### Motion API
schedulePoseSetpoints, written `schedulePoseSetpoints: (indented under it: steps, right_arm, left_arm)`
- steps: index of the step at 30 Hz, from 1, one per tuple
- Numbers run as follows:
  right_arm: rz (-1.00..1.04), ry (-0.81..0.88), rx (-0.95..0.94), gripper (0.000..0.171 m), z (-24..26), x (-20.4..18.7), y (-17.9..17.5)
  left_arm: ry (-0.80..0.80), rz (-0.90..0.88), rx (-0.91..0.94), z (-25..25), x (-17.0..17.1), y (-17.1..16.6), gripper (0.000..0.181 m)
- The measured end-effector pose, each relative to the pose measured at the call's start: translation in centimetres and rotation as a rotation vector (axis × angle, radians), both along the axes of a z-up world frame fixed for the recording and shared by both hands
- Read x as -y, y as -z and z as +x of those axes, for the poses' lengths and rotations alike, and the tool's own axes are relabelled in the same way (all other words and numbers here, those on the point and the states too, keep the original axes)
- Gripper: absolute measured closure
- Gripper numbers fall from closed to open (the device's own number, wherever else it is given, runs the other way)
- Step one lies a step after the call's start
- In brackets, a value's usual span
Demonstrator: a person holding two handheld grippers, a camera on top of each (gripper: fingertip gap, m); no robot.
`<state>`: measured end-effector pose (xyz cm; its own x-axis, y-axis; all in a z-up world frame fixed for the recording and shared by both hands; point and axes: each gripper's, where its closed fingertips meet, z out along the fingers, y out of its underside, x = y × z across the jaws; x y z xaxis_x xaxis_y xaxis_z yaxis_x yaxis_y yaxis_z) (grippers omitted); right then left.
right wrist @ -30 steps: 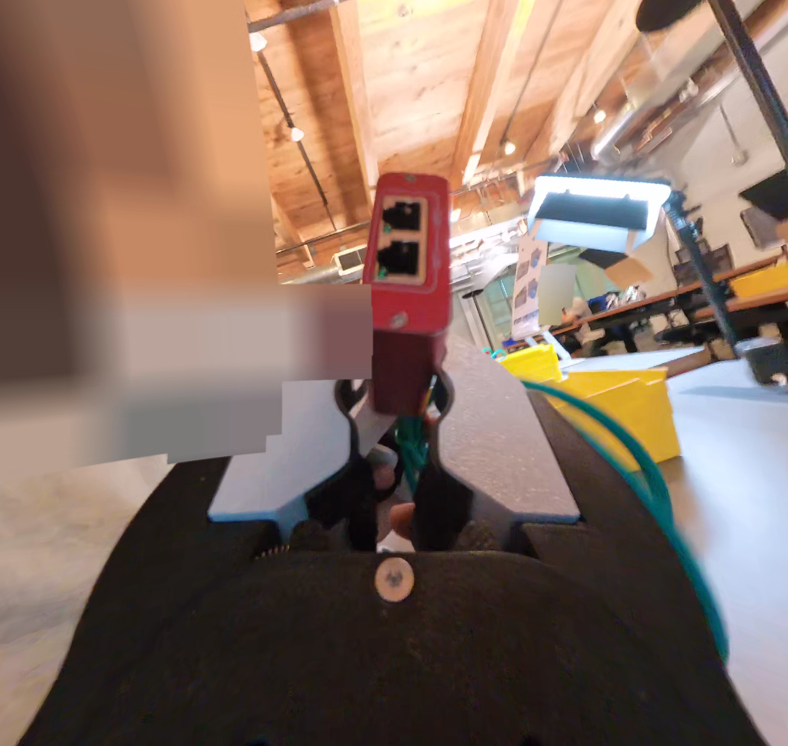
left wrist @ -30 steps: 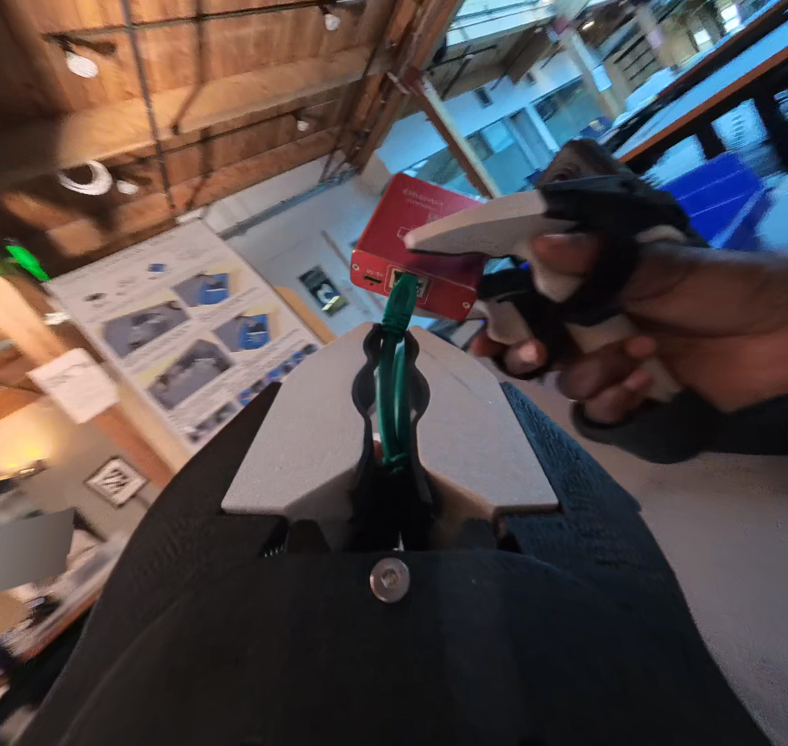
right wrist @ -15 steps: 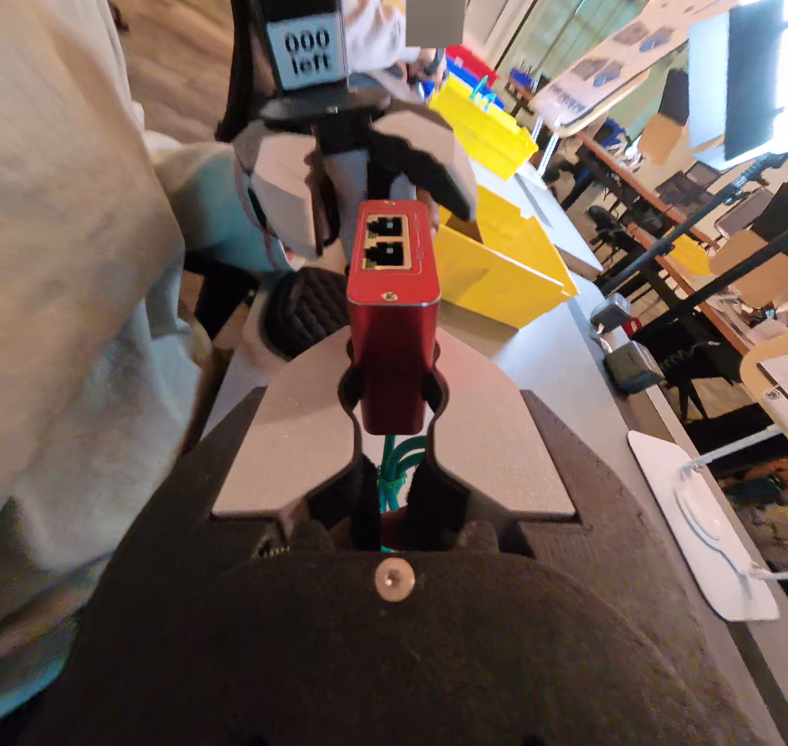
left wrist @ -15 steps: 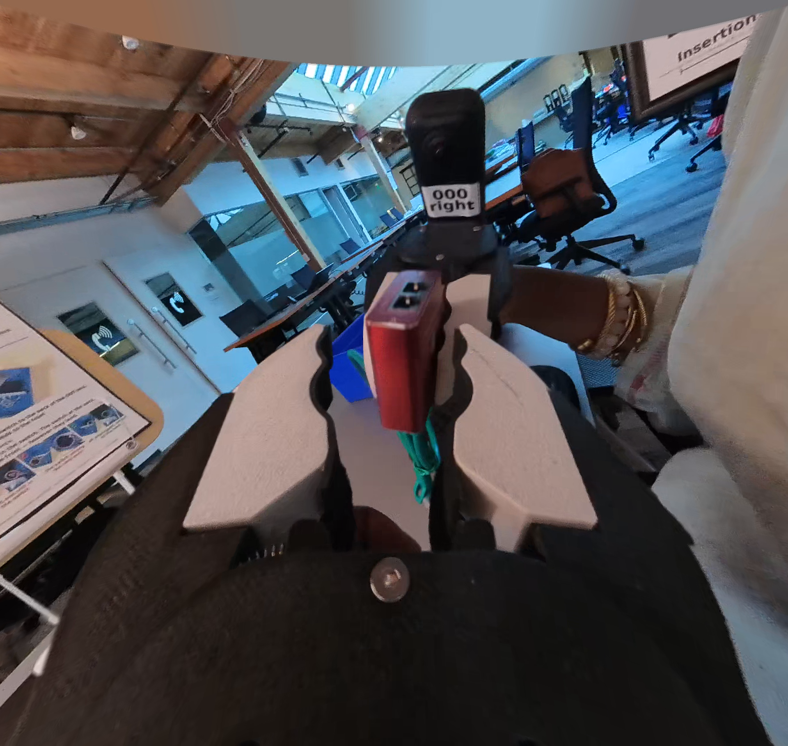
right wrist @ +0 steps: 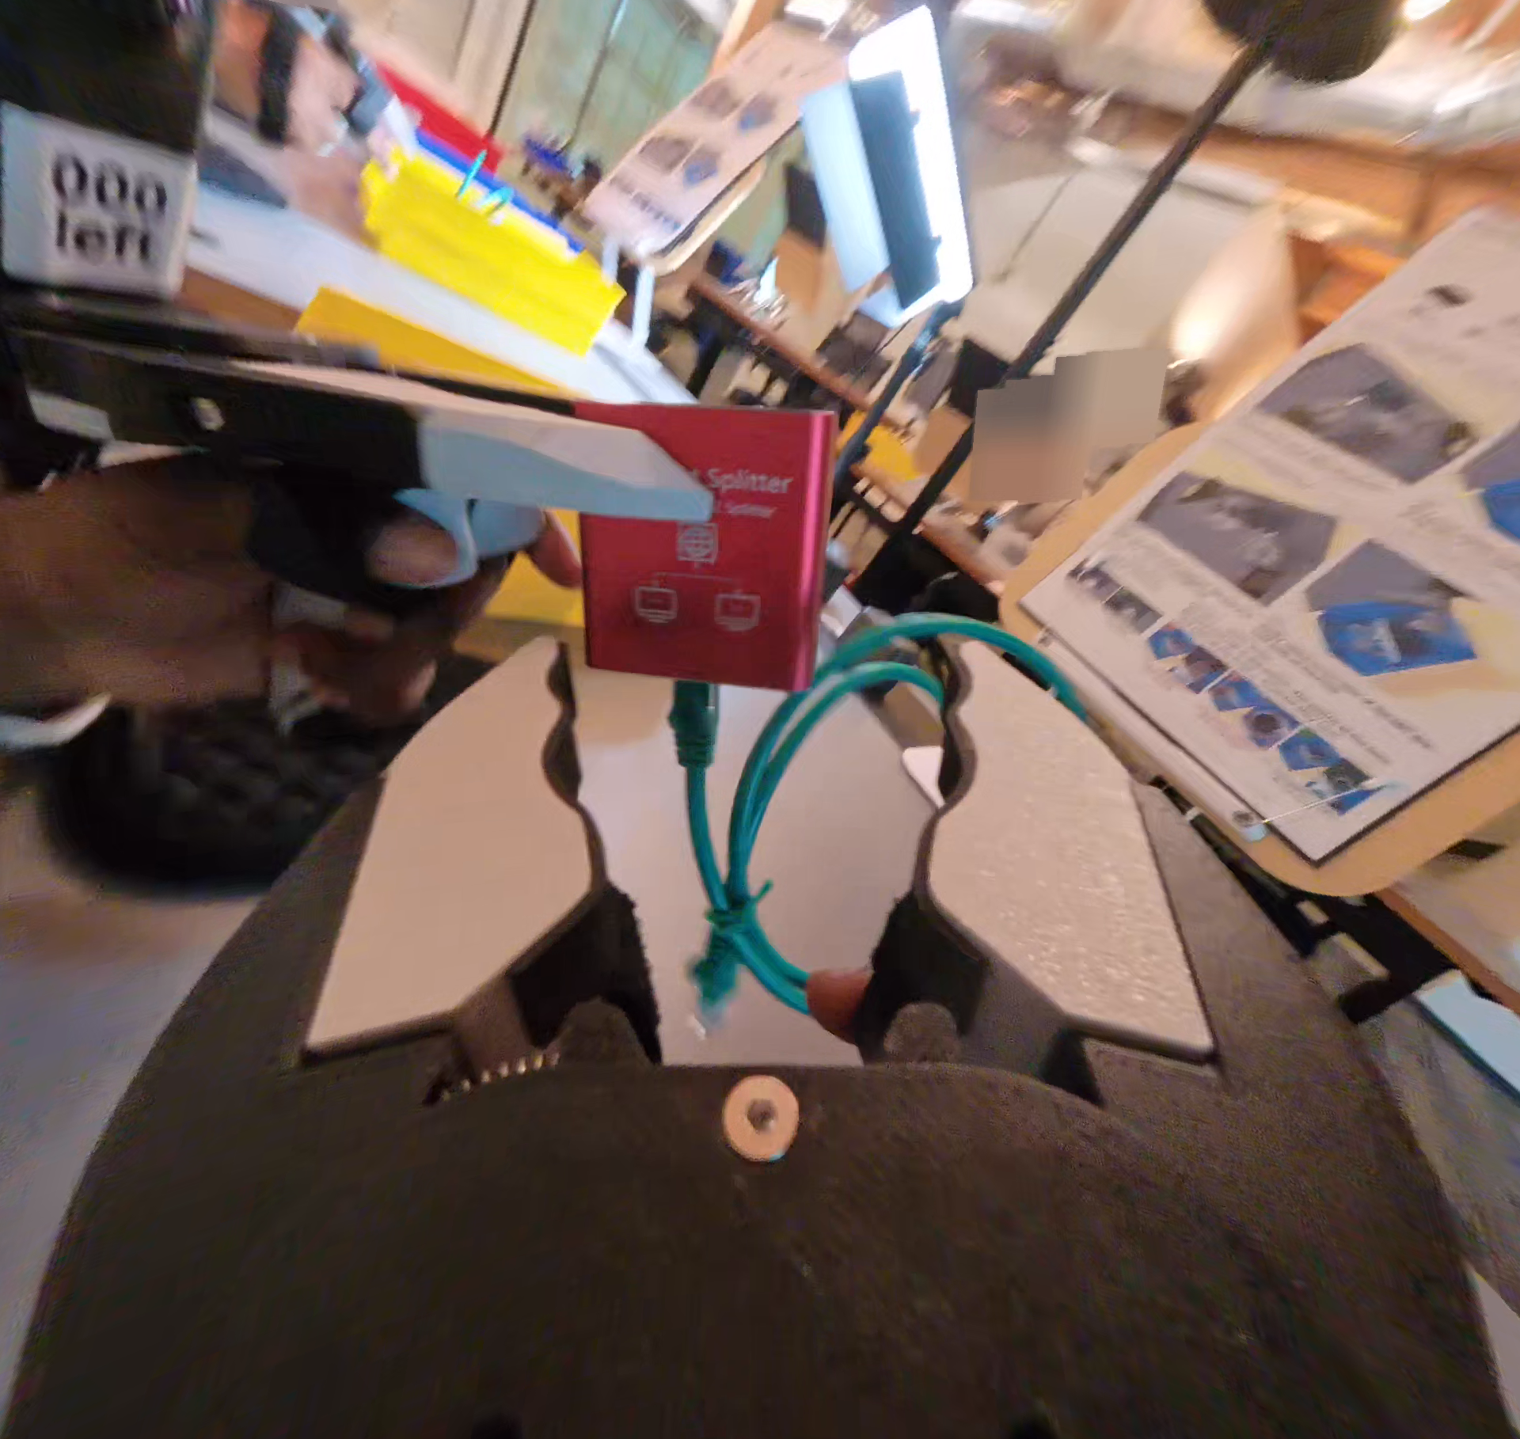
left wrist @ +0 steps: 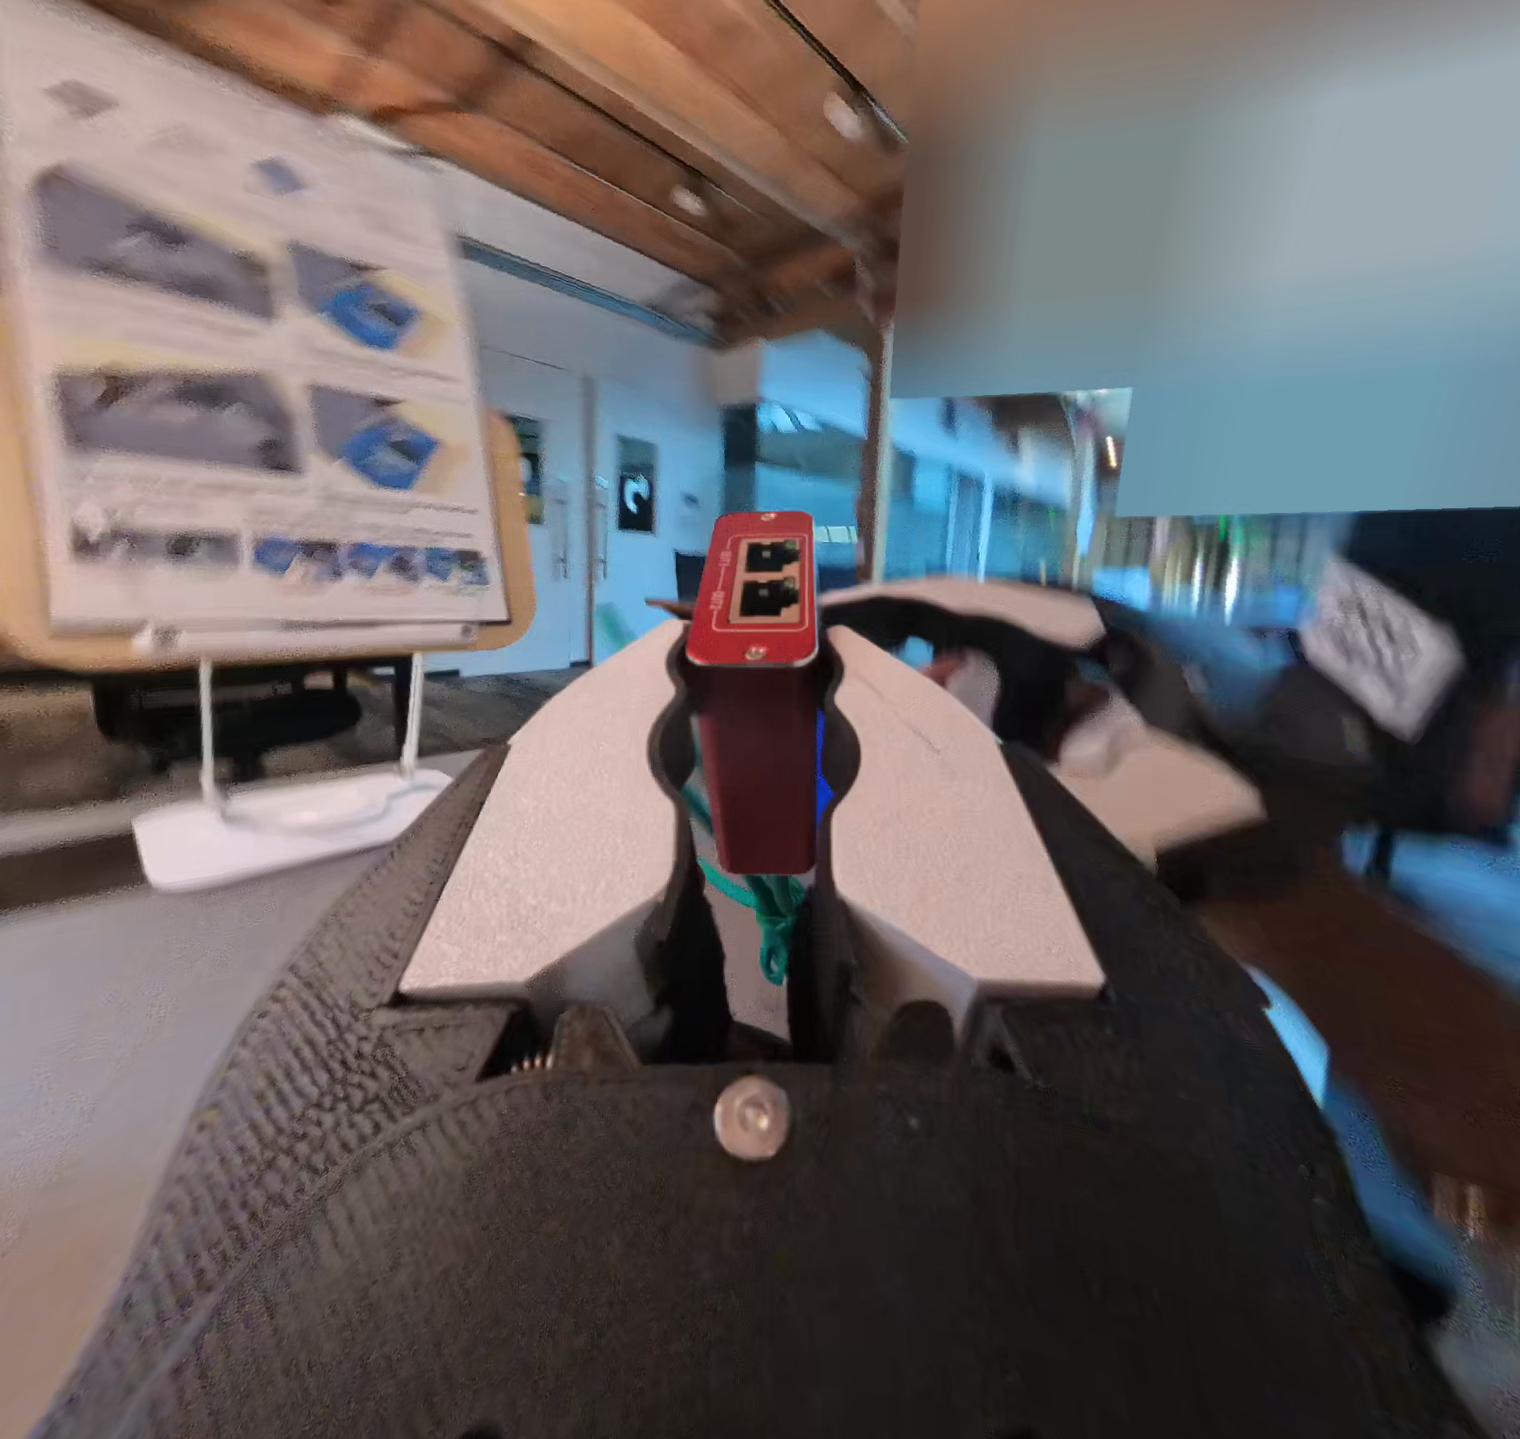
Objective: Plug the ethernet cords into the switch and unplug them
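Switch [left wrist: 761,709]: red metal box, clamped upright between the left gripper's [left wrist: 755,684] fingers [left wrist: 576,816], which close narrow on its two broad sides; held in the air, clear of the surface [left wrist: 99,1013]. Far end faces away from the left camera and shows two ports [left wrist: 769,581], both empty

Same switch from the right wrist view [right wrist: 707,544]: broad face towards the camera, left gripper [right wrist: 576,470] reaching in from the left with a hand [right wrist: 189,577] behind it

Cord [right wrist: 740,807]: green, one only in view. One plug [right wrist: 693,729] sits in the single port on the switch's lower end; the rest hangs in a small tied coil, second plug [right wrist: 714,980] dangling free below the tie. In the left wrist view only a short length of cord [left wrist: 761,918] shows beneath the switch

Right gripper [right wrist: 761,742]: fingers [right wrist: 461,857] spread wide, holding nothing; coil hangs between them, touching neither so far as can be told. A fingertip shows at the inner base of the right-hand finger, next to the cord

Progress, as judged: one connection made at the single-port end. Left to do: free plug into one of the paired ports, then pulling the plugs out. The loose plug is the likely next pick for the right gripper

Background: poster board [left wrist: 238,380], yellow bins [right wrist: 485,256], lamp on stand [right wrist: 896,166]
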<state>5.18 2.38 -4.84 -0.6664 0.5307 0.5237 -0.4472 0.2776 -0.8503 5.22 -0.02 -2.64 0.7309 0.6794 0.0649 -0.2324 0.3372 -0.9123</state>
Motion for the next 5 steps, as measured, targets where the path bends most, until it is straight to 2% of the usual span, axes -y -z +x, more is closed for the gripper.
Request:
schedulePoseSetpoints:
  steps: [2,5]
  right_arm:
    - [0.002,0.08,-0.015,0.072,-0.3,1.1,0.9]
    - [0.039,0.134,-0.055,0.07,-0.5,2.5,1.7]
  left_arm:
    - [-0.021,0.213,0.107,-1.2,1.6,0.3,0.155]
    - [0.005,0.32,0.18,-1.7,1.8,1.2,0.154]
